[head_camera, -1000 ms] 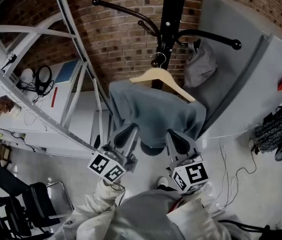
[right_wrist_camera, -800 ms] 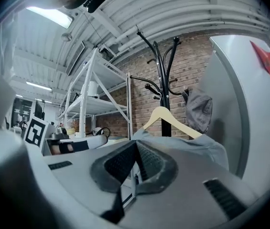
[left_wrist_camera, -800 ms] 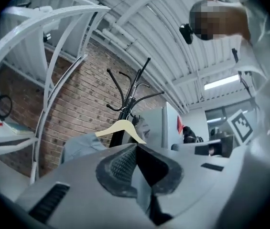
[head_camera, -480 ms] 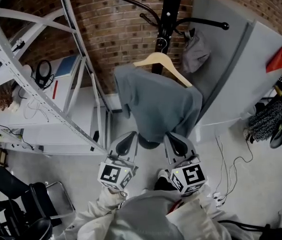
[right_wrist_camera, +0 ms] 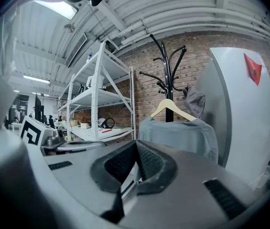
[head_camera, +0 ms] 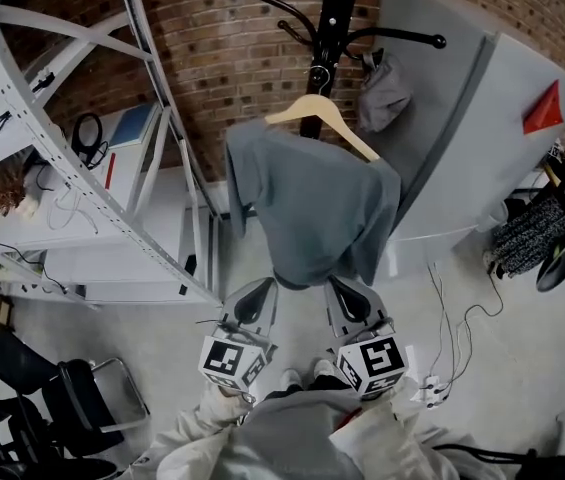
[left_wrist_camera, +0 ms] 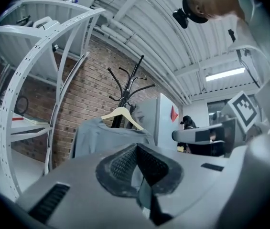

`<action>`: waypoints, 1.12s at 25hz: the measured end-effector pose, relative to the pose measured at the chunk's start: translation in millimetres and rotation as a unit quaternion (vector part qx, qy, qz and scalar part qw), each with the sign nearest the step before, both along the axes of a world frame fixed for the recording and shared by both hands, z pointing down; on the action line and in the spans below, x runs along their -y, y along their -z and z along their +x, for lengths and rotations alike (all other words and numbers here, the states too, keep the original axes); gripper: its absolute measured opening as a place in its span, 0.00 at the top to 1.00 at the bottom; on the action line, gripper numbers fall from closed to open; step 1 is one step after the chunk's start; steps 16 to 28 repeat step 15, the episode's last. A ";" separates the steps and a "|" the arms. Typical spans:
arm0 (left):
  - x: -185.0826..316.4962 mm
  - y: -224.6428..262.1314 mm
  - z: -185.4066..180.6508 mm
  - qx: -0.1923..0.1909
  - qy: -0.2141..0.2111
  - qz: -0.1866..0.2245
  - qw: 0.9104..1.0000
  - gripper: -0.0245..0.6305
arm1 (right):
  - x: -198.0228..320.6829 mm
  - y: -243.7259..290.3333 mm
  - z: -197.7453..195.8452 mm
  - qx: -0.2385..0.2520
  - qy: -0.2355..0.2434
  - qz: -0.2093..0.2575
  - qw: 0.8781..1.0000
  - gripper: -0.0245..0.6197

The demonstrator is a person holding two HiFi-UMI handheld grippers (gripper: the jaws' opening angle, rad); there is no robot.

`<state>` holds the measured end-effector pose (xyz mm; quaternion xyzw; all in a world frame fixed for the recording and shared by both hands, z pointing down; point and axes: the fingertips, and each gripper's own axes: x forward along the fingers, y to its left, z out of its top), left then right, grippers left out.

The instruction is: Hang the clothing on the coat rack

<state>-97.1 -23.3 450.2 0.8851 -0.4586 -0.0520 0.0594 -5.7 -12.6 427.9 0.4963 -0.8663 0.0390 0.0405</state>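
A red brick wall (head_camera: 222, 78) backs the room, with tall white metal shelving (right_wrist_camera: 96, 97) beside it, a big grey cabinet (head_camera: 482, 138), a pale concrete floor (head_camera: 142, 338), a black chair (head_camera: 72, 393) and a strip light (left_wrist_camera: 224, 74) on the ribbed ceiling (left_wrist_camera: 163, 42).

You are not getting any readable words, numbers or brand names in these views. The marker cube (head_camera: 230, 360) on your left gripper (head_camera: 252, 304) and the marker cube (head_camera: 374, 362) on your right gripper (head_camera: 348, 300) are showing black-and-white square patterns only, with no letters. A red triangle (head_camera: 544, 109) is sitting near the upper right corner of the grey cabinet (head_camera: 482, 158), and no print is showing on it. Anything printed on the items on the white shelving (head_camera: 82, 218) is coming through too small to read.
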 end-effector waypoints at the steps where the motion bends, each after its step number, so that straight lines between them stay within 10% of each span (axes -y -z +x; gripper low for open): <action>1: -0.7 -0.5 2.4 0.002 0.001 -0.004 1.000 0.95 | -0.4 -0.6 1.5 -0.001 0.002 -0.001 1.000 0.92; 28: -0.4 3.3 70.7 0.014 -0.011 -0.002 1.000 0.95 | 3.1 3.6 56.2 0.009 0.018 -0.012 1.000 0.92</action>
